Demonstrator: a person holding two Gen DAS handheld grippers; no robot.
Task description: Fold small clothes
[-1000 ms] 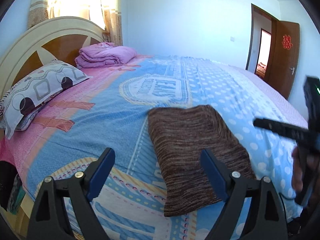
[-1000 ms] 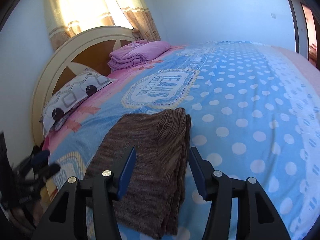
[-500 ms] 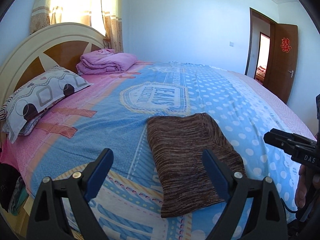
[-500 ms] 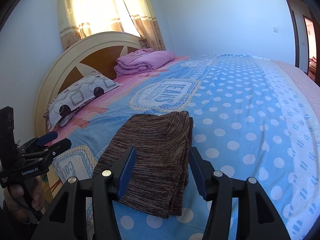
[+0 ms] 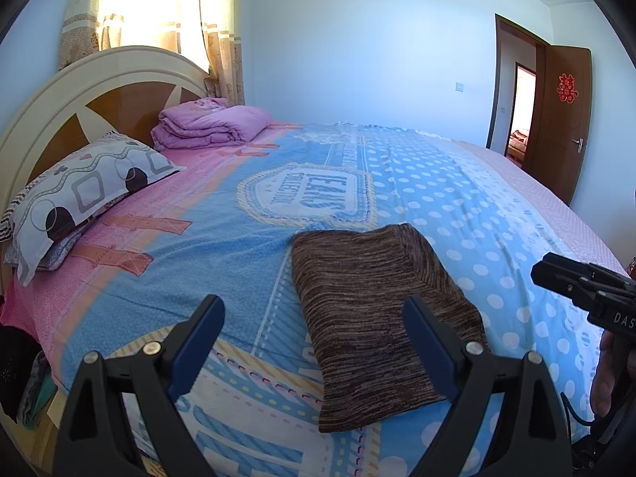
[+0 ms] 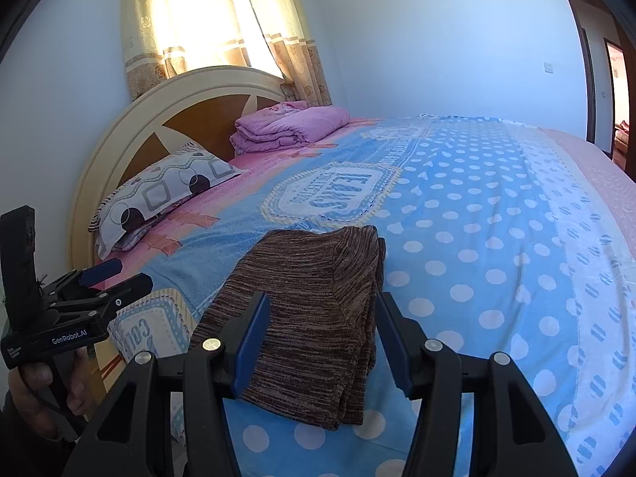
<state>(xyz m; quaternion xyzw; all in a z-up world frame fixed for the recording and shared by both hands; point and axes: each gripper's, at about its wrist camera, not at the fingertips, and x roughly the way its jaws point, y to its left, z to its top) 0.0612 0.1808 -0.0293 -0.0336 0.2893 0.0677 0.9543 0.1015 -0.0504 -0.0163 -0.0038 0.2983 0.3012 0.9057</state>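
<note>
While the folded brown garment (image 5: 377,318) lies flat near the front edge of the bed (image 5: 497,214), both grippers hang above that edge with nothing between their fingers. Going from the left in the left wrist view: a patterned pillow (image 5: 83,194) leans at the headboard (image 5: 59,103), a folded pink quilt (image 5: 210,125) sits further along it, and curtains (image 5: 159,20) glow behind. Next comes the left gripper (image 5: 314,344), its jaws spread wide, clear of the cloth, the garment showing behind its right finger. At the far right edge the right gripper (image 5: 588,290) pokes in, held by a hand (image 5: 606,373), with an open door (image 5: 564,127) beyond. From the right wrist view, the left gripper (image 6: 115,278) sits at the far left in a hand (image 6: 35,393), off the bed's edge; then the right gripper (image 6: 322,338), jaws apart and pinching nothing, with the garment (image 6: 314,310) lying below and ahead of them, its stacked folds facing the dotted sheet.
</note>
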